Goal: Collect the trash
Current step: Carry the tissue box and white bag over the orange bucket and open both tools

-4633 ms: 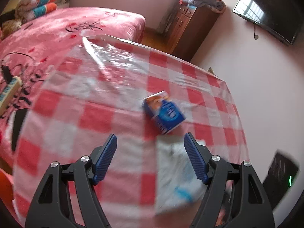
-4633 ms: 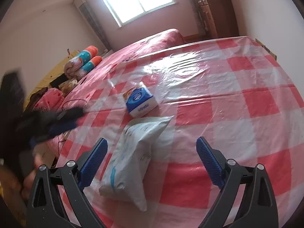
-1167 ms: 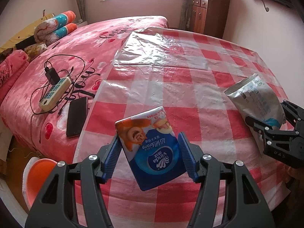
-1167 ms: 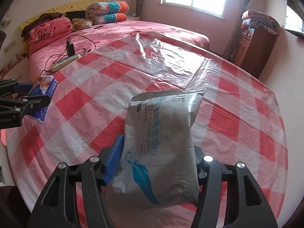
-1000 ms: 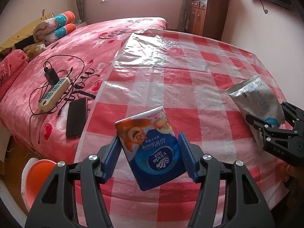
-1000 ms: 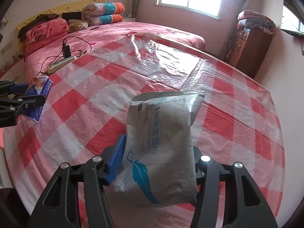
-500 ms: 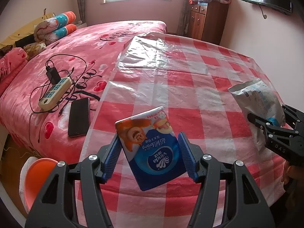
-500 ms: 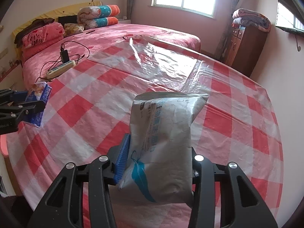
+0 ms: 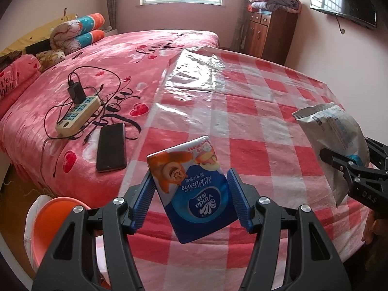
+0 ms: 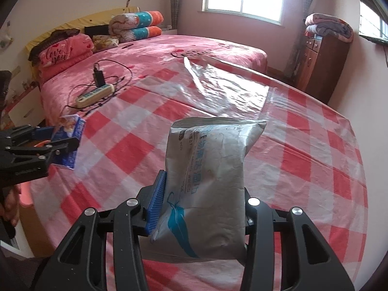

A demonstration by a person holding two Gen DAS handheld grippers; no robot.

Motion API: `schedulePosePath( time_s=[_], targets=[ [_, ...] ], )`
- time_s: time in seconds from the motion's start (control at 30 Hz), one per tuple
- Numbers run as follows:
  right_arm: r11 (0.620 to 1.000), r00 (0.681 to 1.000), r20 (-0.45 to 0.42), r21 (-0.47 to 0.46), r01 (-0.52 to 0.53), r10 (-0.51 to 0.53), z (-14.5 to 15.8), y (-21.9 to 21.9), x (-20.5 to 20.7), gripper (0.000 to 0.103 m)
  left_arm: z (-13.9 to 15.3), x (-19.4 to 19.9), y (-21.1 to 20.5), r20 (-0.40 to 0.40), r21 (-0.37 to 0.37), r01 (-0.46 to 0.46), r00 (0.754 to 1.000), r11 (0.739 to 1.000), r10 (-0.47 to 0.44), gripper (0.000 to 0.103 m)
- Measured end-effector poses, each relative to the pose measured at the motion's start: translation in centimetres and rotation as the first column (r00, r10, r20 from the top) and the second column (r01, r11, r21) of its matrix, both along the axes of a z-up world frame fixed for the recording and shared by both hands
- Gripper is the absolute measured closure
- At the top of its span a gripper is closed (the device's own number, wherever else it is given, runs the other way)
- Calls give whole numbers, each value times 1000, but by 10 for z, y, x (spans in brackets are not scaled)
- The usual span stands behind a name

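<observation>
Gripping a blue tissue pack (image 9: 194,189) between the left gripper (image 9: 191,198) fingers, pads pressing both sides, pack tilted and lifted clear of the checkered bench (image 9: 254,131). Pinching a grey wet-wipe pouch (image 10: 206,181) in the right gripper (image 10: 202,208), fingers closed on its lower half, top sticking out past the fingertips, bench lying beyond.
</observation>
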State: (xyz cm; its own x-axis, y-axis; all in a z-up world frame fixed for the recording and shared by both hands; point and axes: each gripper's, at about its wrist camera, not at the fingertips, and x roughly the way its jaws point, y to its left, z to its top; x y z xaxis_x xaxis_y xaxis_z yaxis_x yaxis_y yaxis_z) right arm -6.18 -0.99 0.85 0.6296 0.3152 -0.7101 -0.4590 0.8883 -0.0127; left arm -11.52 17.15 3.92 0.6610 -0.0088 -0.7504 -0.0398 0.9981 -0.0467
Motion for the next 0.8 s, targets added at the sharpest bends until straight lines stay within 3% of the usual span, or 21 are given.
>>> schedulePosePath(
  time_s=[0.5, 0.8],
  targets=[
    [990, 990, 8, 23, -141, 141, 19, 58, -22, 57, 9, -18, 39, 33, 3, -81, 996, 997, 81, 42],
    [964, 965, 10, 29, -264, 263, 30, 107, -37, 57, 9, -36, 71, 36, 3, -149, 988, 989, 148, 42]
  ],
)
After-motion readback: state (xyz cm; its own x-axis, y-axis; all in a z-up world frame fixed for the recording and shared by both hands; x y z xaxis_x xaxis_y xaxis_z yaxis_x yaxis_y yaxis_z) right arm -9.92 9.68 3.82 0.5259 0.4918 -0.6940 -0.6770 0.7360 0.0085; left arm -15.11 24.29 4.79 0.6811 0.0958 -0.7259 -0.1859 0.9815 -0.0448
